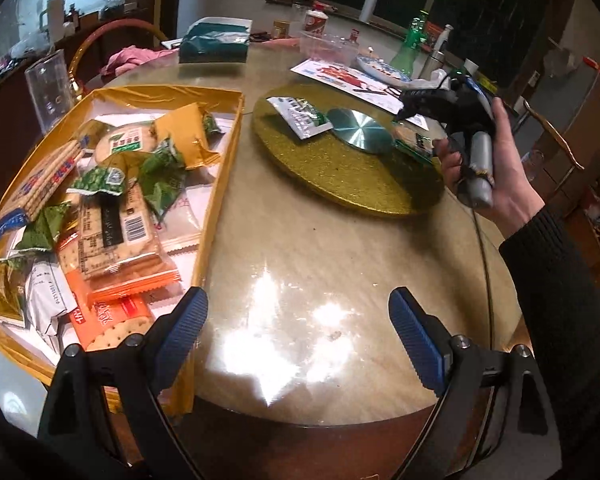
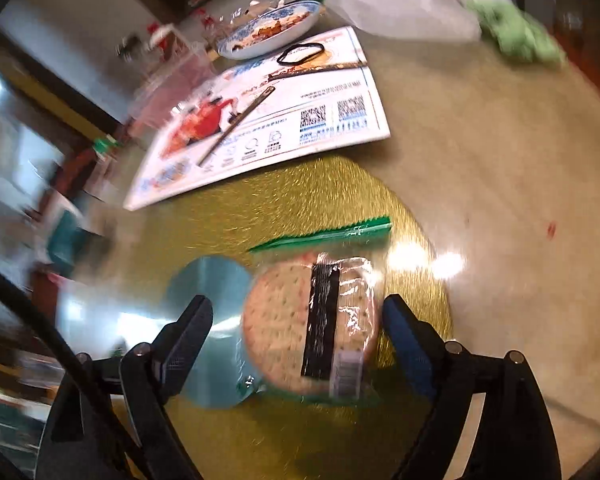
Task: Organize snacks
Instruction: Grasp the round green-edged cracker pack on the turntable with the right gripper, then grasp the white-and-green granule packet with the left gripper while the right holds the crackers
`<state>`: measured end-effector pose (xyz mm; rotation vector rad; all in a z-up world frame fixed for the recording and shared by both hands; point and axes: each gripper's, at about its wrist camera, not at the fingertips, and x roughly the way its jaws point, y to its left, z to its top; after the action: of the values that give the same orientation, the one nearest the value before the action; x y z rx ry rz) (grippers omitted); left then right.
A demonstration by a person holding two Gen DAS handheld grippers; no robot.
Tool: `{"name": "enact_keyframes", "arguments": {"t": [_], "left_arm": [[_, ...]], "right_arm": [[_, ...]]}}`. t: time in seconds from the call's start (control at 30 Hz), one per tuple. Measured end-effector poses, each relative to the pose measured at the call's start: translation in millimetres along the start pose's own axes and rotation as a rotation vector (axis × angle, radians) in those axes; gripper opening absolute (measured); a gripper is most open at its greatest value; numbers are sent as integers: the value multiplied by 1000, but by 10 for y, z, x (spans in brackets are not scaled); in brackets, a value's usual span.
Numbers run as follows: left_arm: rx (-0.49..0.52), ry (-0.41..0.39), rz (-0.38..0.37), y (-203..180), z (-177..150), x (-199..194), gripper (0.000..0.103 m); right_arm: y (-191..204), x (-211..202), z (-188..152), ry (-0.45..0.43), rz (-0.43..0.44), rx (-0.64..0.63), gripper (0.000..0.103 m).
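Observation:
A gold box (image 1: 224,160) at the left holds several snack packets, crackers and green packs. My left gripper (image 1: 298,332) is open and empty over the bare table next to the box's near corner. A gold turntable (image 1: 340,176) carries a white and green packet (image 1: 300,114) and a round cracker pack (image 1: 414,140). My right gripper (image 2: 298,320) is open above the turntable (image 2: 300,200). The cracker pack (image 2: 312,328) lies between its fingers, untouched as far as I can tell. The view is blurred. The right gripper also shows in the left wrist view (image 1: 408,110), held in a hand.
A printed leaflet (image 2: 268,120) lies beyond the turntable, with a hair tie and a plate of food (image 2: 268,32) behind it. A clear cup (image 1: 50,84), a teal box (image 1: 214,42), a green bottle (image 1: 410,50) and other clutter stand at the table's far side.

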<state>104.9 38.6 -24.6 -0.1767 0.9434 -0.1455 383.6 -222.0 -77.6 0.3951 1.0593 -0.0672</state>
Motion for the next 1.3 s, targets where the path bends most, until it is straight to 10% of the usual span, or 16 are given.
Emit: {"name": "enact_keyframes", "arguments": {"t": [0.23,0.67,0.9,1.3], "left_arm": [[-6,0,0,-11,0,-10,92],[18,50,20,-244,168,233,92],[-45,76,79,-350,689,698,92],[-231,75,283,-337,1847,1659,91]], "right_arm": [[-79,-60,-295,-62,-198,-147,87],[-816,-753,-1273,-95,-102,-307,87],[-1015,-1091,-1887,-178,-87,-303,87],[-1095,-1096,-1882,-197,-85,-259,83]]}}
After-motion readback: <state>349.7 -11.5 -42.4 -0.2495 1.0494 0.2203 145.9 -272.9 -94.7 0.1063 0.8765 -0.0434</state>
